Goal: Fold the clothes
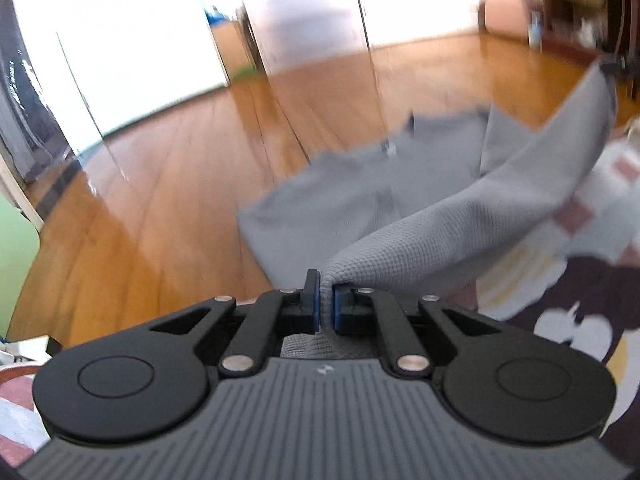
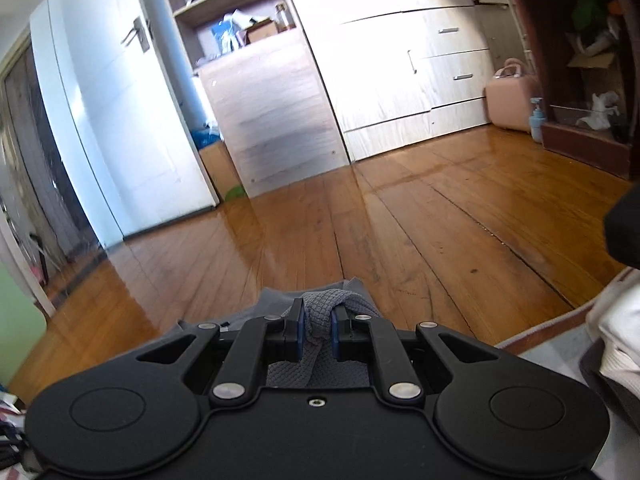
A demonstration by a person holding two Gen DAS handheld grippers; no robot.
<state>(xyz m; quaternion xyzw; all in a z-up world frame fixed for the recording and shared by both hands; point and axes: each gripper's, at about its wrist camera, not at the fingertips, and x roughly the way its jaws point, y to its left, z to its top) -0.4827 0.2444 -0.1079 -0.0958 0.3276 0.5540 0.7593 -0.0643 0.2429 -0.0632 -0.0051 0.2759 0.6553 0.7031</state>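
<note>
A grey waffle-knit garment [image 1: 400,200] hangs in the air above the wooden floor, stretched between both grippers. My left gripper [image 1: 327,300] is shut on one bunched edge of it. The cloth runs up to the right, where the right gripper [image 1: 608,68] pinches the far corner. In the right wrist view my right gripper [image 2: 319,330] is shut on a bunched fold of the same grey garment [image 2: 320,316], the rest of which hangs below, mostly hidden.
Wooden floor [image 2: 400,220] lies ahead. A white door [image 2: 120,100], shelves and a drawer cabinet [image 2: 420,60] stand at the back. A pink case [image 2: 510,96] and a blue bottle [image 2: 537,118] sit far right. A patterned blanket [image 1: 580,240] lies at right.
</note>
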